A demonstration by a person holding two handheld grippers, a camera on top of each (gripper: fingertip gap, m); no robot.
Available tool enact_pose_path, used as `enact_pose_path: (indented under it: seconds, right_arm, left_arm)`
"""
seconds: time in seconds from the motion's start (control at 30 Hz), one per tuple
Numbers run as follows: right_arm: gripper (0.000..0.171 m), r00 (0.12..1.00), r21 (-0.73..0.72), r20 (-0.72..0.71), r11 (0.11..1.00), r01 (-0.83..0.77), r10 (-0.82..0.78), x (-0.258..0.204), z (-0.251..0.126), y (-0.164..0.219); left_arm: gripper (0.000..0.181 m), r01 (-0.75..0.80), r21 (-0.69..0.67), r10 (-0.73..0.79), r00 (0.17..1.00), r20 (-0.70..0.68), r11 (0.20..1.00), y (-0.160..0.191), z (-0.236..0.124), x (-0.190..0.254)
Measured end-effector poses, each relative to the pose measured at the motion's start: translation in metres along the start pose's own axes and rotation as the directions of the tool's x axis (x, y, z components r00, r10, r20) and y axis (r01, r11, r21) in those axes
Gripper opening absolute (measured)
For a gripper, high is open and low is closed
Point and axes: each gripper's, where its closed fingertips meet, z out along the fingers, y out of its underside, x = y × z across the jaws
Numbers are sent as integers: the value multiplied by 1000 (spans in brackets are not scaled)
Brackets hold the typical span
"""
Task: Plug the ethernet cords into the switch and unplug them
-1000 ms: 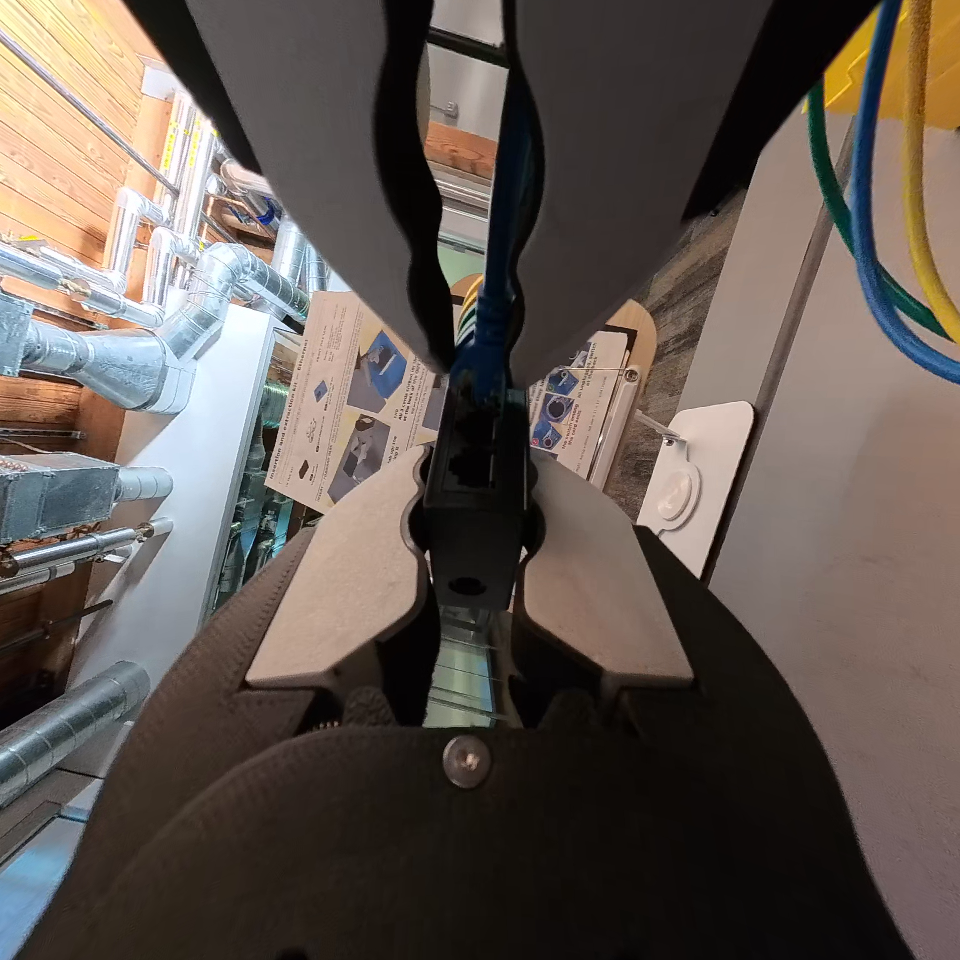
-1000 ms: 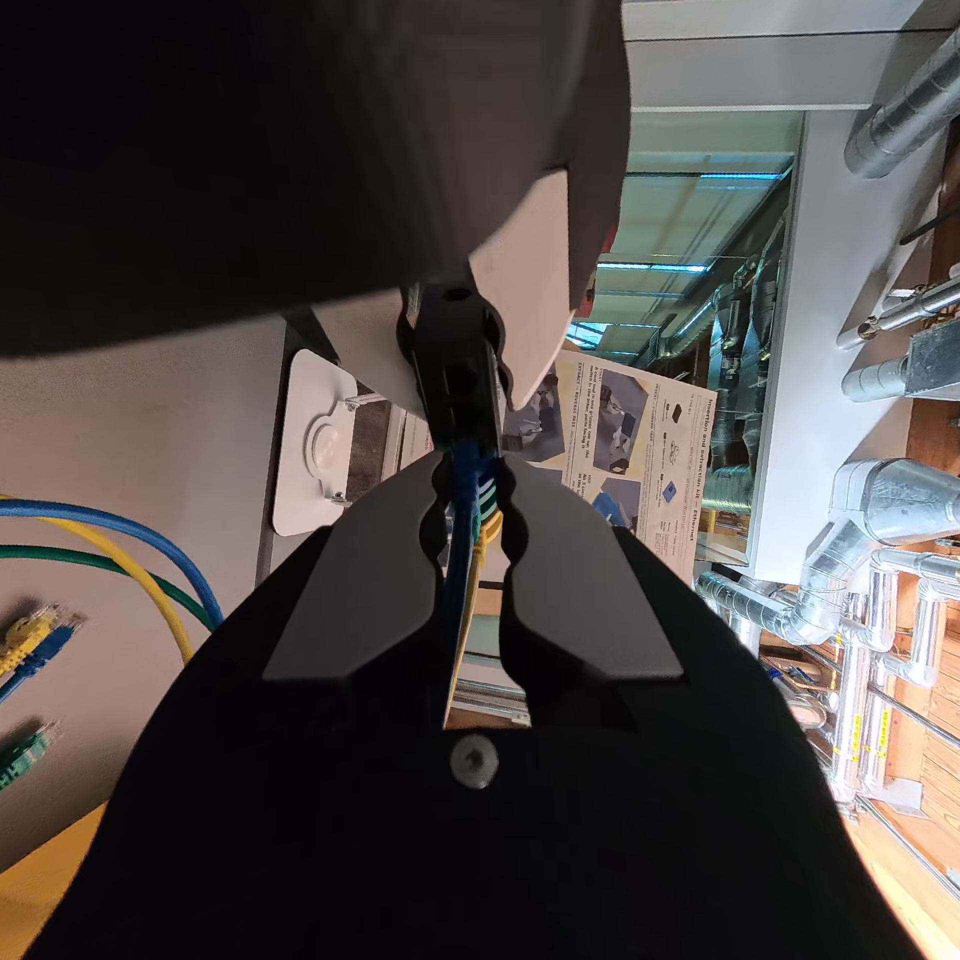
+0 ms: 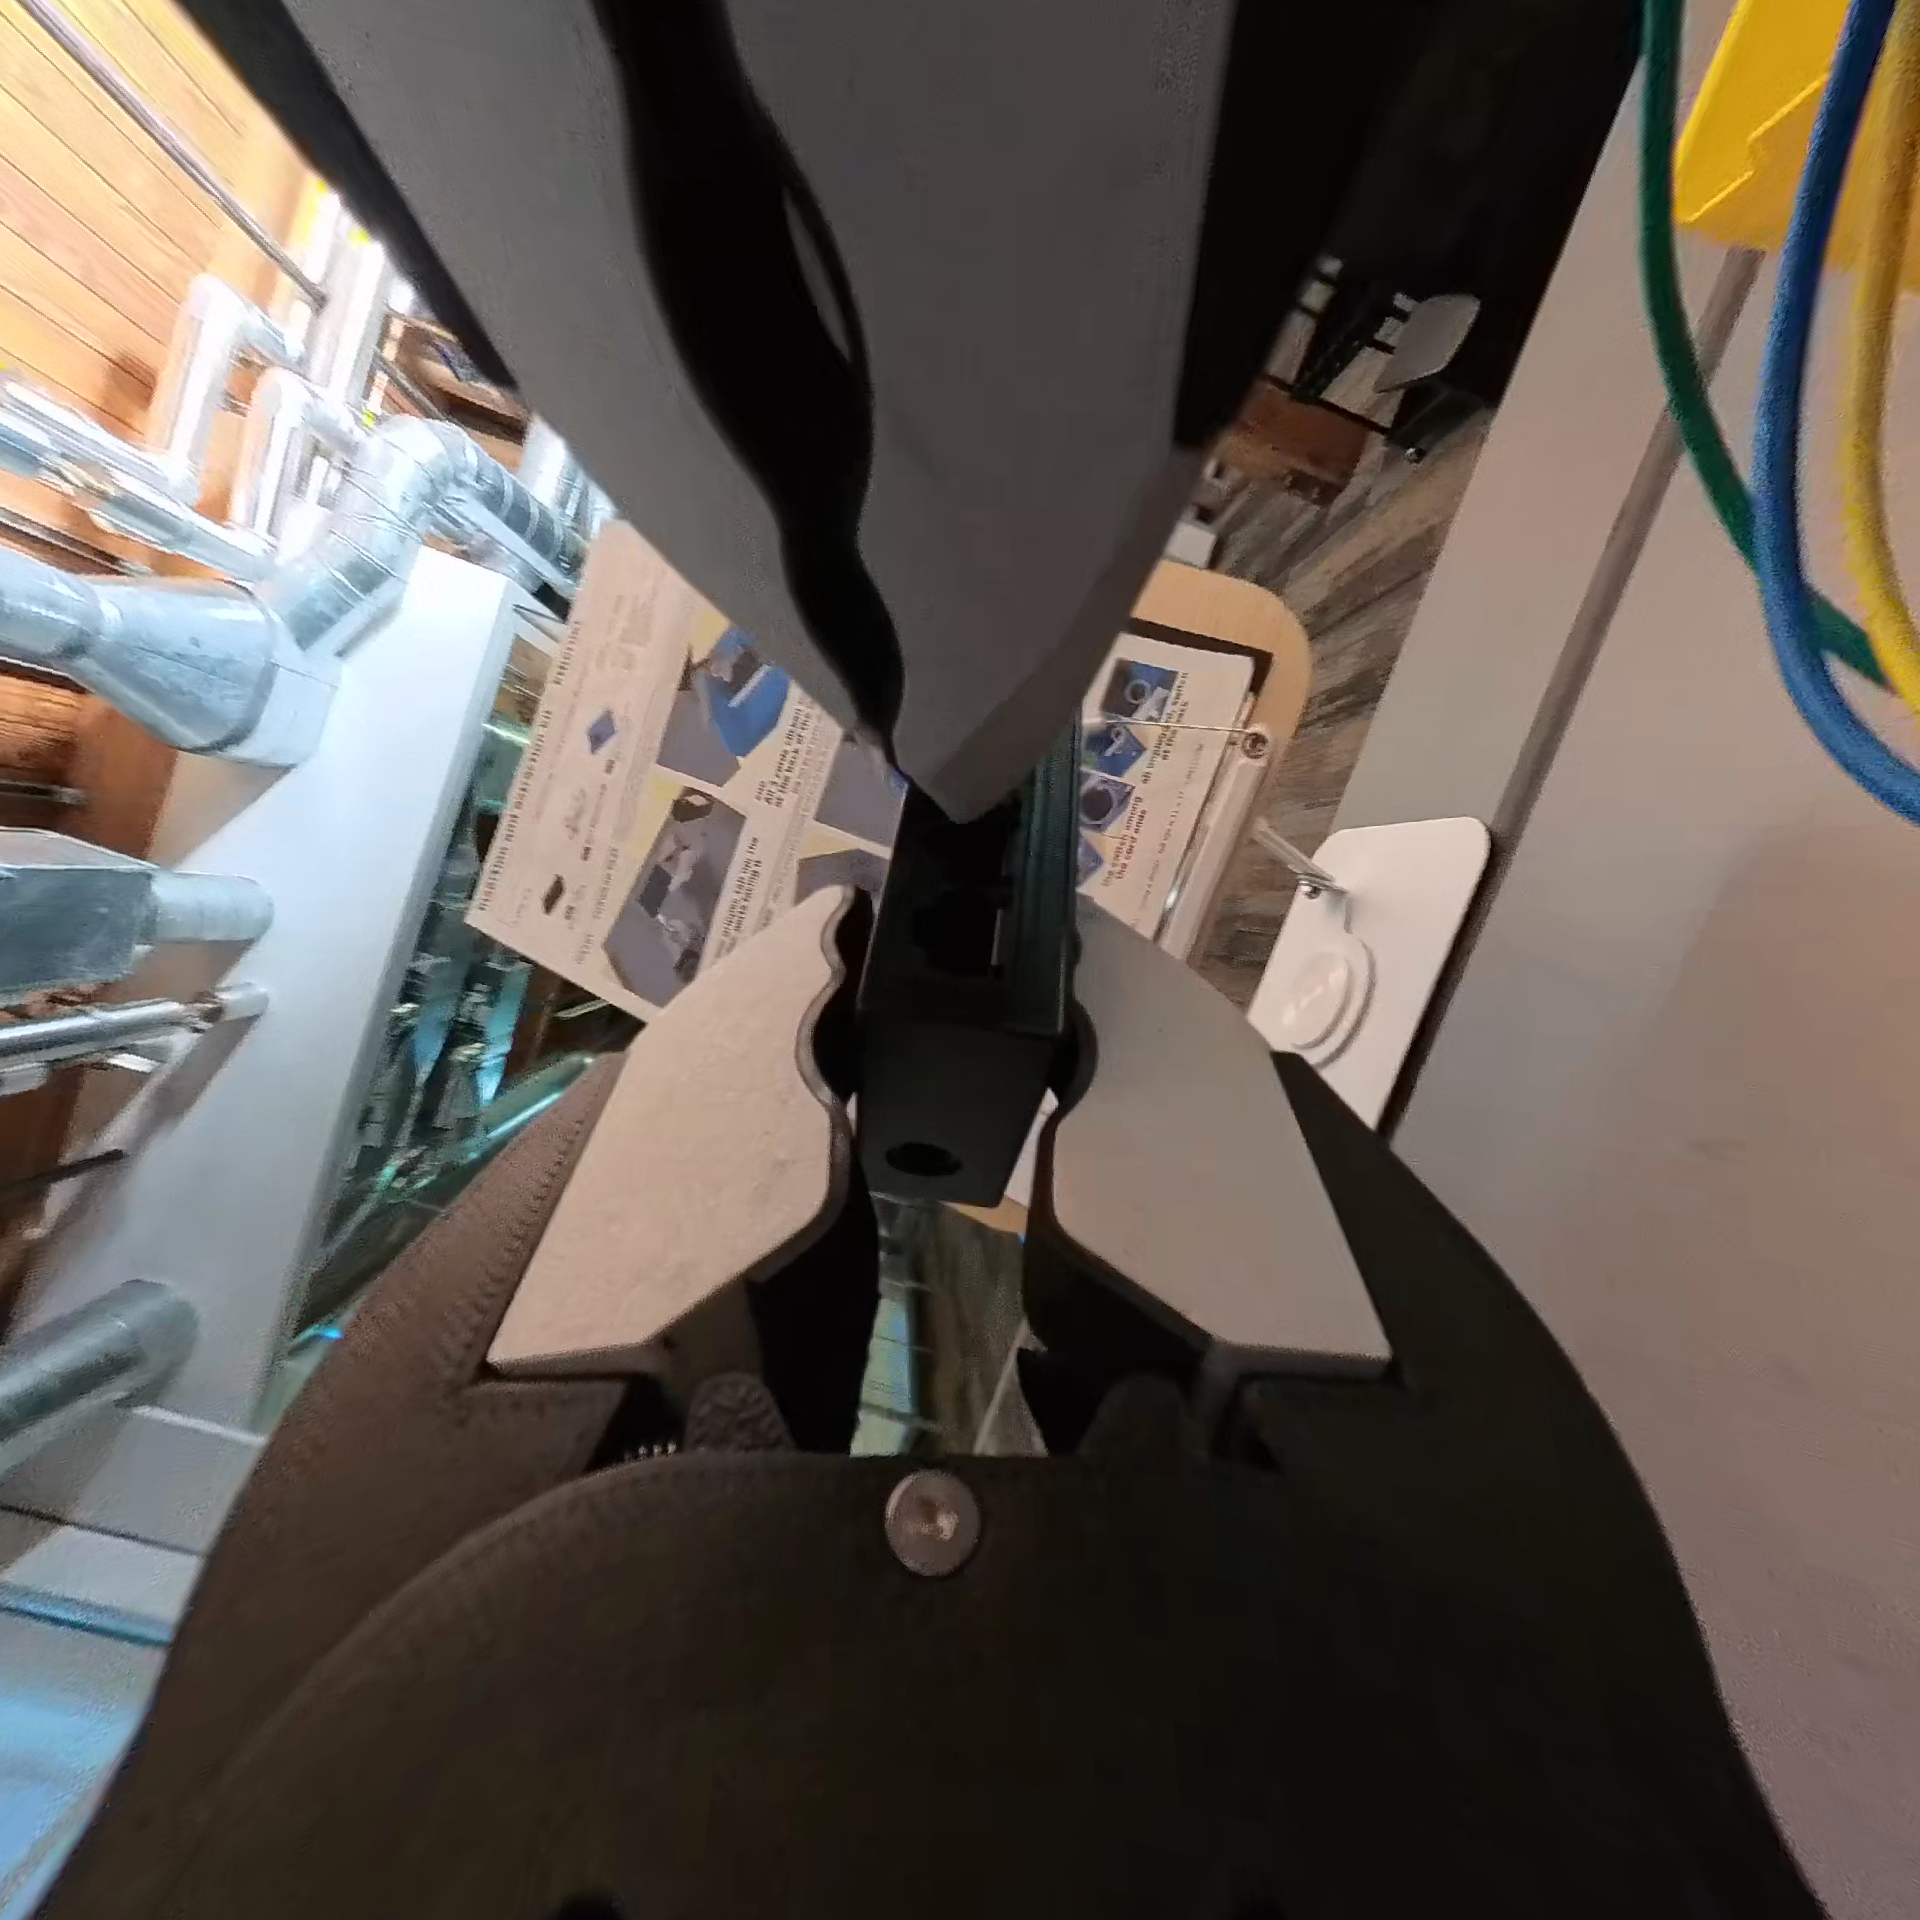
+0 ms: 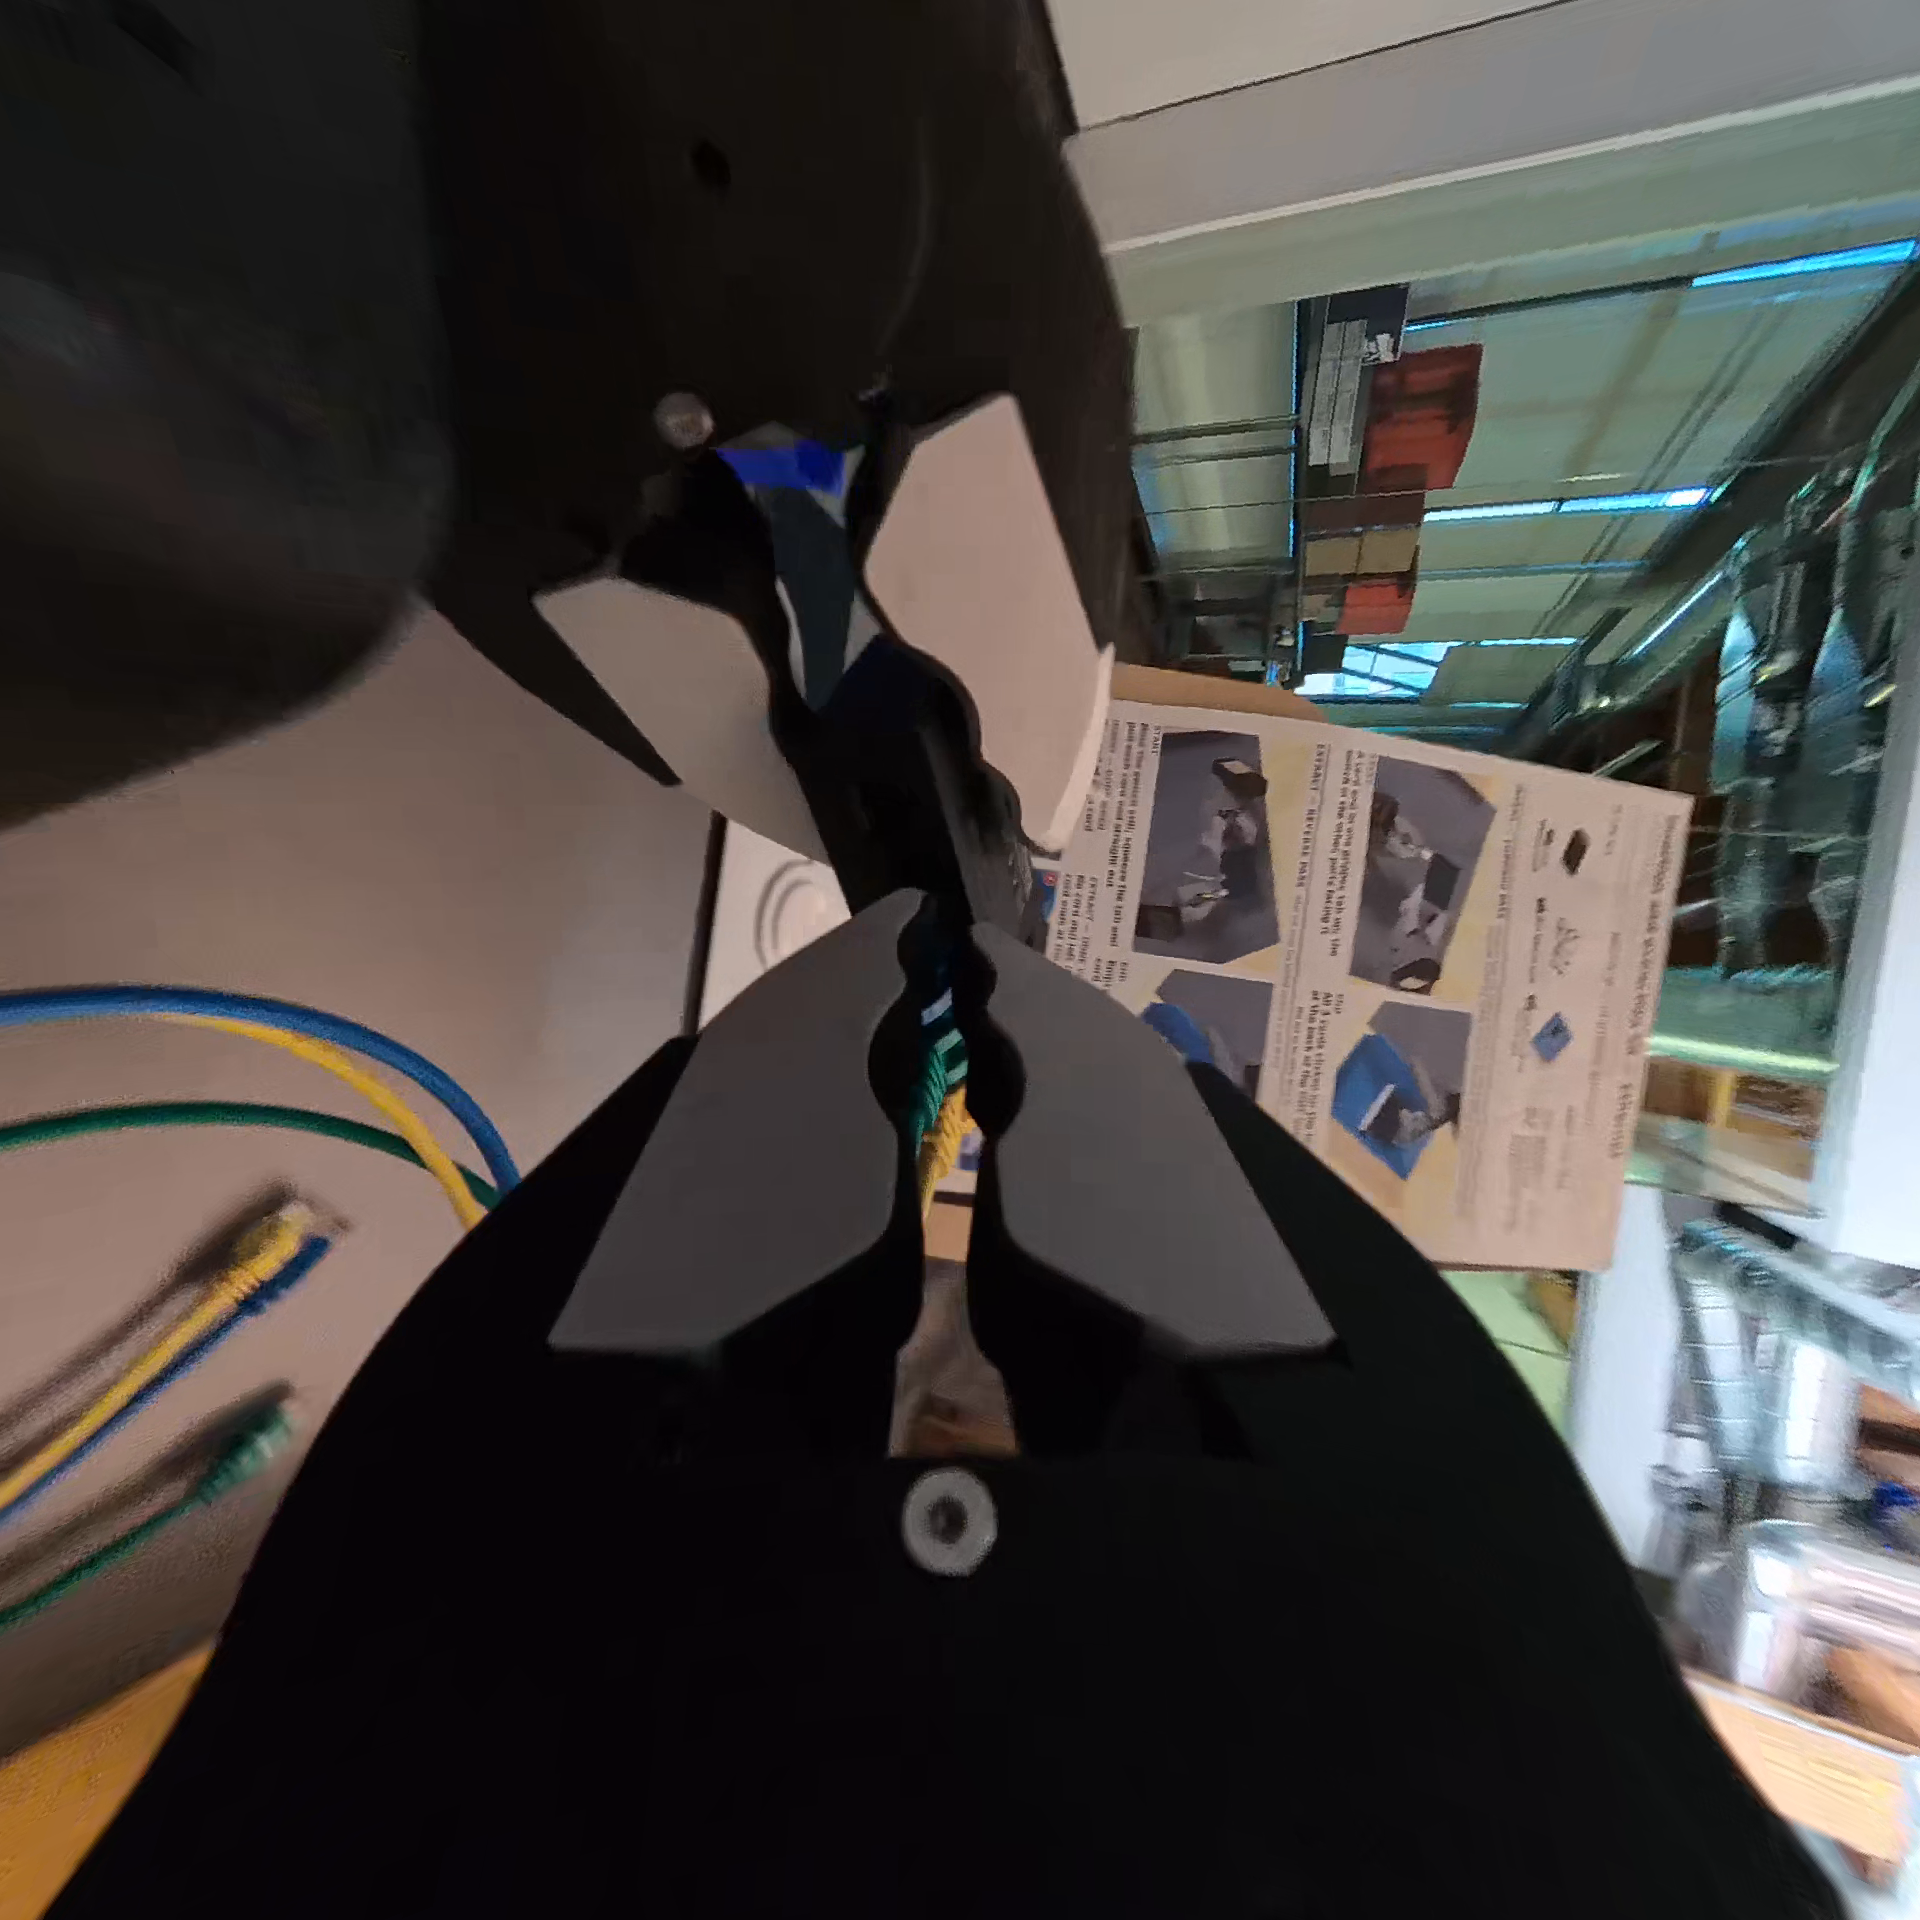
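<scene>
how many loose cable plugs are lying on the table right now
3: the yellow plug and blue plug lie side by side, the green plug nearer the camera. Others may hide behind the right gripper.

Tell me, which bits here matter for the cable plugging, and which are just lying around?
In use:
- black switch, clamped by left gripper
- right gripper
- green, blue, yellow ethernet cords

Just there:
- instruction sheet
- white stand base
- silver ducts

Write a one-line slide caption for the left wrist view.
Left tongs clamp the black switch while the right tongs close in on its ports; loose cords hang alongside.
</scene>
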Motion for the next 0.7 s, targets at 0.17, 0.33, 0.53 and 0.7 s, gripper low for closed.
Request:
enact_pose_path:
  seconds: [0.17, 0.33, 0.53, 0.7]
  right_arm:
    - [15, 1000, 13, -22, 1000, 9, -9, 7, 3, -10]
    - [21, 996, -16, -16, 996, 93, -93, 5, 4, -6]
    - [18, 972, -61, -6, 970, 233, -234, 6, 4, -2]
    - [17, 966, -35, 40, 966, 258, -256, 7, 2, -1]
  left_arm:
    - [30, 43, -3, -43, 999, -2, 999, 6, -5, -12]
    - [30, 44, -2, -44, 999, -1, 999, 7, -4, -12]
    - [30, 67, 4, -67, 997, -23, 998, 5, -4, -9]
    - [30, 82, 20, -81, 996, -35, 996, 1, -4, -8]
